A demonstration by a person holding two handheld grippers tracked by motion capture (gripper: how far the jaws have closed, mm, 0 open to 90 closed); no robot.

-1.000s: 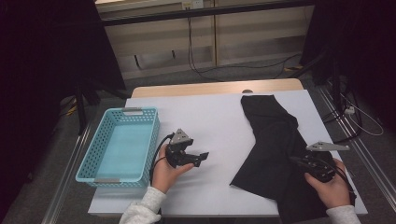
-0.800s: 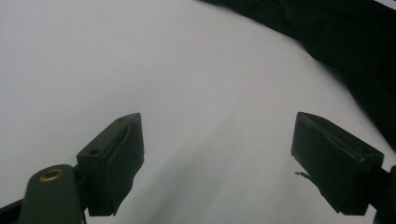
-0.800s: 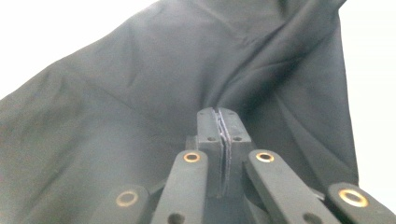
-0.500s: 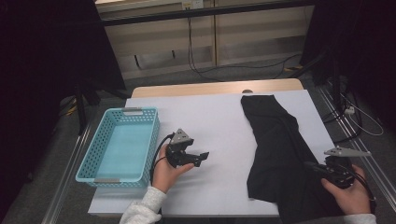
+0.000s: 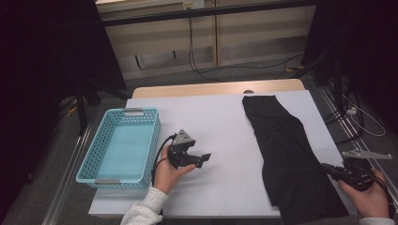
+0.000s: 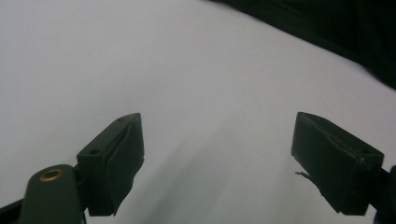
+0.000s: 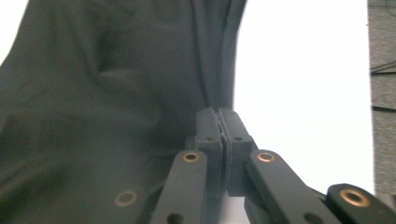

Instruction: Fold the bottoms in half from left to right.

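Observation:
A long black garment (image 5: 281,150) lies on the right half of the white table (image 5: 220,122), running from the far edge to the near right corner. My right gripper (image 5: 327,168) is at the near right, shut on the garment's edge; in the right gripper view the jaws are pressed together on a fold of black cloth (image 7: 140,93), and the gripper (image 7: 219,116) pinches it at the fold's rim. My left gripper (image 5: 205,158) rests in the hand at the table's middle, open, with only white tabletop between its fingers (image 6: 116,154).
A light blue plastic basket (image 5: 123,146) stands at the table's left edge, with nothing visible inside. A wooden strip (image 5: 216,88) borders the table's far side. Cables trail on the floor beyond the table. Bare white surface lies between basket and garment.
My right gripper has moved to the right with the garment's edge, dragging the near part of the cloth toward the right edge. The left hand has stayed still.

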